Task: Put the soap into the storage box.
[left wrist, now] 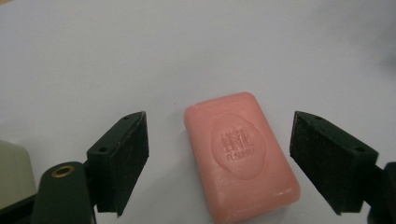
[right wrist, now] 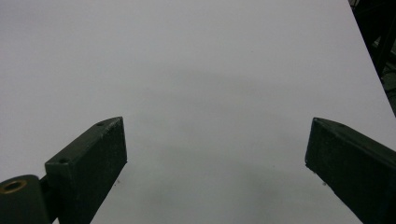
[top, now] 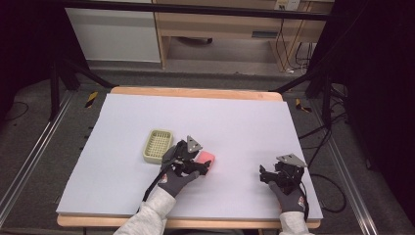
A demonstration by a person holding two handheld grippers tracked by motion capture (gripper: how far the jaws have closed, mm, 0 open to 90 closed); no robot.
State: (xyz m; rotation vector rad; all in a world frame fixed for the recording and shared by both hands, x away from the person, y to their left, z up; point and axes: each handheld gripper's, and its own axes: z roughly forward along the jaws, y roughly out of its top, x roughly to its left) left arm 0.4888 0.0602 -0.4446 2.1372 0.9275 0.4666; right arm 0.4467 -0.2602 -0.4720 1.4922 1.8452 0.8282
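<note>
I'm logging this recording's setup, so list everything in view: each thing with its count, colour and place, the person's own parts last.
Soap bar: one, pink, lying flat on the sheet between the left gripper's open jaws, untouched.
Soap dish: one, pale green with a gridded floor, empty, just left of the soap.
Sheet: one, pale lilac-white, covering the table.
Table: one, light wood, its edge showing around the sheet.
Left gripper: one, black, open over the soap.
Right gripper: one, black, open over bare sheet at right.
Gloves: two, grey, holding the grippers.

Waxy, embossed pink soap (left wrist: pixel 240 156) – matt pale sheet (top: pixel 235 122) over wooden table (top: pixel 195 93).
</note>
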